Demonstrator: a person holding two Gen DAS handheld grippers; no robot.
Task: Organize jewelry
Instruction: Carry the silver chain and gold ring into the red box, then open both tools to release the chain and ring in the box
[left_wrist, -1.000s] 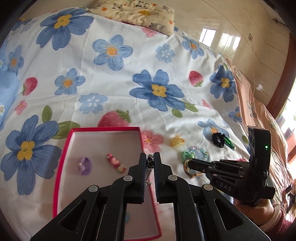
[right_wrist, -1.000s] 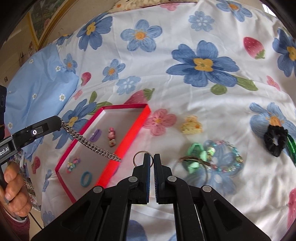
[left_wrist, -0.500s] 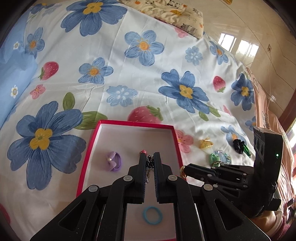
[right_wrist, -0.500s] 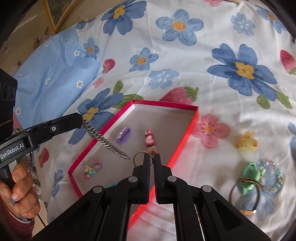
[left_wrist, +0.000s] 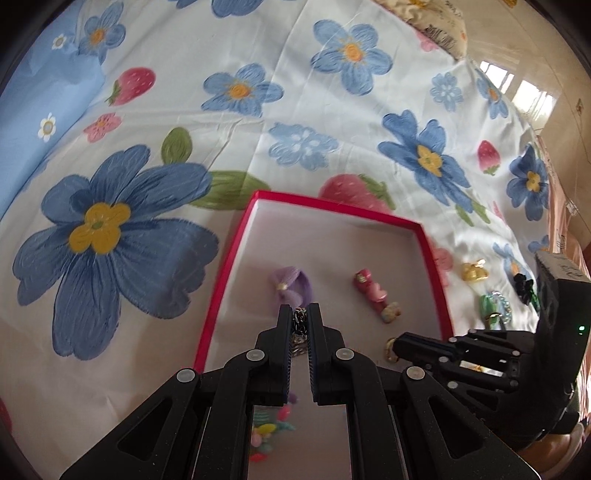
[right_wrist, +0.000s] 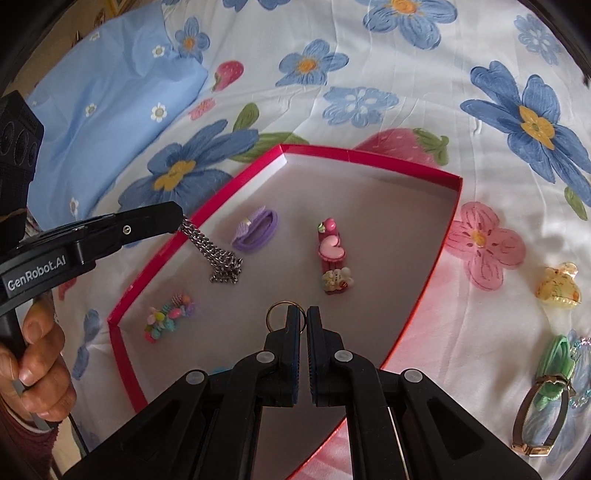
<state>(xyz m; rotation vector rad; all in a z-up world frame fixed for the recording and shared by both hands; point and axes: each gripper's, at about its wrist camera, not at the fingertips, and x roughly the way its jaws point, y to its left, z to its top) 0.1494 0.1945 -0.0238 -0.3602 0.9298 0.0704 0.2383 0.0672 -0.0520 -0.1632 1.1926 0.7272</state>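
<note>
A red-rimmed box (right_wrist: 436, 173) with a pale floor lies on the flowered bedsheet; it also shows in the left wrist view (left_wrist: 332, 205). My left gripper (left_wrist: 300, 317) is shut on a silver chain (right_wrist: 218, 258), whose lower end piles on the box floor. My right gripper (right_wrist: 303, 314) is shut on a gold ring (right_wrist: 275, 314) just above the box floor. In the box lie a purple hair clip (right_wrist: 256, 230), a pink heart clip (right_wrist: 332, 254) and a multicoloured bead piece (right_wrist: 168, 317).
On the sheet right of the box lie a yellow clip (right_wrist: 559, 284), a green clip (right_wrist: 557, 358), a gold bangle (right_wrist: 535, 417) and a beaded bracelet (right_wrist: 583, 369). A black scrunchie (left_wrist: 524, 286) lies farther right. A blue pillow (right_wrist: 107, 110) is at the left.
Both grippers have moved left over the box and lower. The chain, stretched between the grippers before, now hangs from the left one with its end piled on the box floor.
</note>
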